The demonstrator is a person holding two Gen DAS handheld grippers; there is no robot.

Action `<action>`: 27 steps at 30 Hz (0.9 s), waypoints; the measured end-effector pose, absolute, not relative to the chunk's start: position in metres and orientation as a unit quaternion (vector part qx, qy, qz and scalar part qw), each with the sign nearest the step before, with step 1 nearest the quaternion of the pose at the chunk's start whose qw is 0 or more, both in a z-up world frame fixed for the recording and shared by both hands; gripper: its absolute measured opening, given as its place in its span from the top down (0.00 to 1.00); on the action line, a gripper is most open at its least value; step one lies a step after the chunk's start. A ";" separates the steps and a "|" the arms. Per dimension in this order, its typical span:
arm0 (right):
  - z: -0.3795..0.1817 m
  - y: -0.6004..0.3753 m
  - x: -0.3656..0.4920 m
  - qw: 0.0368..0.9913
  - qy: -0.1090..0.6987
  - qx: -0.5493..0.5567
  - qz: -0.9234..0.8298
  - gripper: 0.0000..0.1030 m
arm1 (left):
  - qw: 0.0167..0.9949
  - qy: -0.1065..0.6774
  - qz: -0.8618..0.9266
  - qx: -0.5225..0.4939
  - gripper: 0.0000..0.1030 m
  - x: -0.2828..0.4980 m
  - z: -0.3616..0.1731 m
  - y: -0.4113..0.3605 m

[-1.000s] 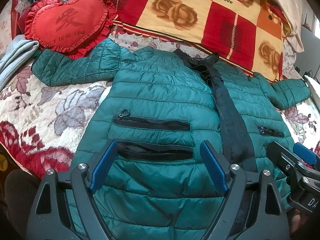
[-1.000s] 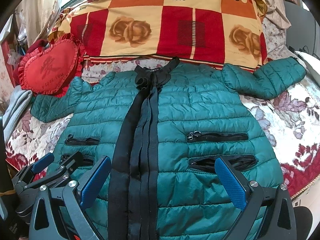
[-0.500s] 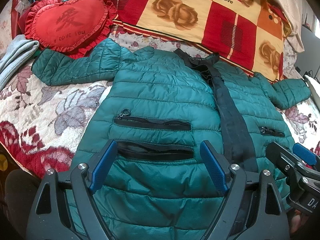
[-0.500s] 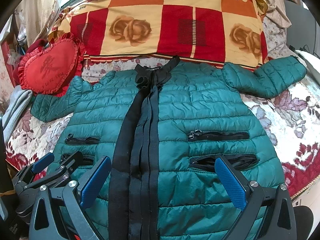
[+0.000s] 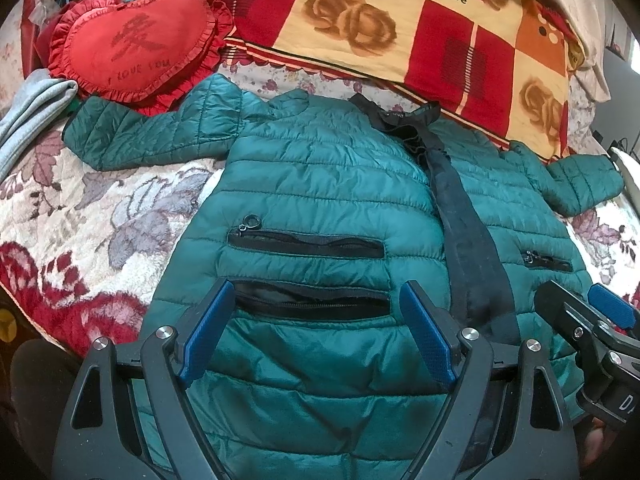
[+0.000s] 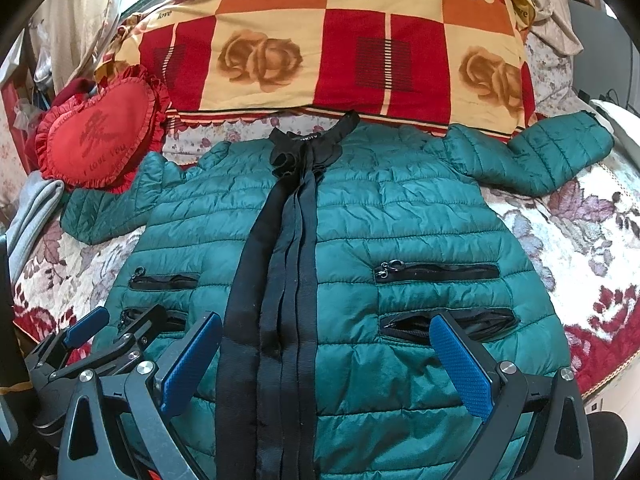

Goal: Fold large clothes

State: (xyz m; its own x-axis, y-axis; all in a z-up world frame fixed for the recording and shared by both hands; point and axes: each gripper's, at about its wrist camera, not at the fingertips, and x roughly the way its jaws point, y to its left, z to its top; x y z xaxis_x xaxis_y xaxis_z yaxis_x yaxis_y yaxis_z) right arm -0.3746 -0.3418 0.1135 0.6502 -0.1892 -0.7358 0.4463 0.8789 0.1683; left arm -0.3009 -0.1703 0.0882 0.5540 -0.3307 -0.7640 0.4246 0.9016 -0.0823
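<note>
A floral cream-and-red bedspread [image 5: 92,216] covers the bed, and spread flat across it, front up, lies the teal quilted puffer jacket [image 6: 400,216], sleeves out to both sides, black placket [image 6: 276,280] running down its middle. Beyond the collar sits a red, orange and cream checked rose-print blanket [image 6: 328,52], with a red frilled heart-shaped cushion [image 5: 132,40] by the left sleeve. Left gripper [image 5: 316,332] hovers over the lower hem, jaws wide apart, gripping nothing. Right gripper [image 6: 326,360], same story: wide open, empty.
</note>
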 end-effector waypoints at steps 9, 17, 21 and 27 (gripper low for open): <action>0.115 -0.343 -0.373 0.902 0.353 0.187 -0.166 0.00 | 0.882 0.417 -0.211 0.056 0.18 -0.297 0.089 -0.171; 0.121 -0.347 -0.365 0.904 0.340 0.210 -0.150 0.00 | 0.886 0.412 -0.206 0.062 0.18 -0.292 0.091 -0.171; 0.121 -0.348 -0.356 0.897 0.367 0.188 -0.157 0.00 | 0.890 0.404 -0.200 0.063 0.18 -0.283 0.097 -0.167; 0.128 -0.350 -0.338 0.903 0.361 0.180 -0.150 0.00 | 0.896 0.401 -0.183 0.061 0.18 -0.263 0.100 -0.159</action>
State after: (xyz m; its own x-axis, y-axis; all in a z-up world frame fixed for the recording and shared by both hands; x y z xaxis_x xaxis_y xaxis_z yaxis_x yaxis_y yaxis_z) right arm -0.3384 -0.3501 0.1277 0.6941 -0.1409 -0.7059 0.4005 0.8904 0.2162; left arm -0.2633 -0.1591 0.1001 0.6118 -0.2778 -0.7406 0.3764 0.9257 -0.0363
